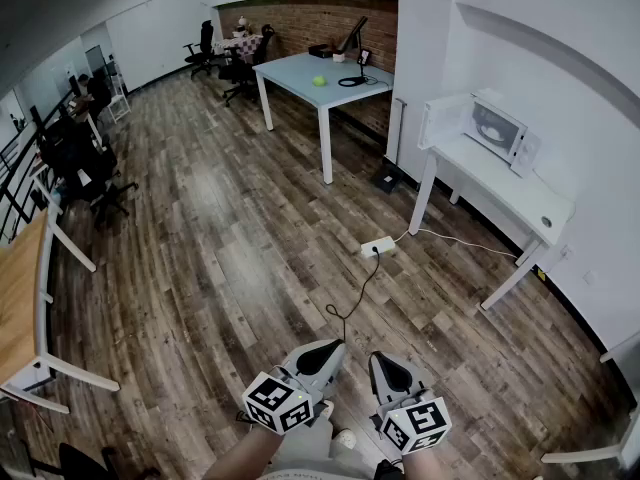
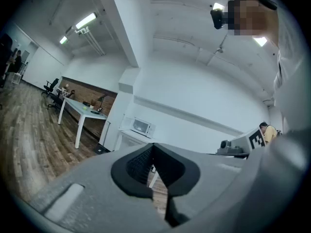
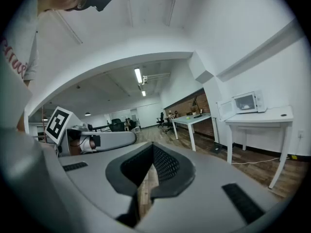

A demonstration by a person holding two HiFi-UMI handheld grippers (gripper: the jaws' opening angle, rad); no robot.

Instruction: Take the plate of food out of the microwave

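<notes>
The floor (image 1: 230,258) is faintly glossy wood plank; the bench (image 1: 500,183) under the microwave (image 1: 497,128) is smooth, matt. The jaws are matt plastic, pads (image 3: 167,165) ribbed.

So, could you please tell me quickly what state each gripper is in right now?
Left gripper: closed, holding nothing.
Right gripper: closed, holding nothing.

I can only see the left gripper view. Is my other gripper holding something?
Observer: No. The right gripper is shut, with nothing in it.
Operator: Is there stuff on the floor I could trip on?
Observer: Maybe. A power strip lies on the floor between you and the microwave table.
Operator: Just that?
Observer: A black cable runs from the strip toward your feet.
</notes>
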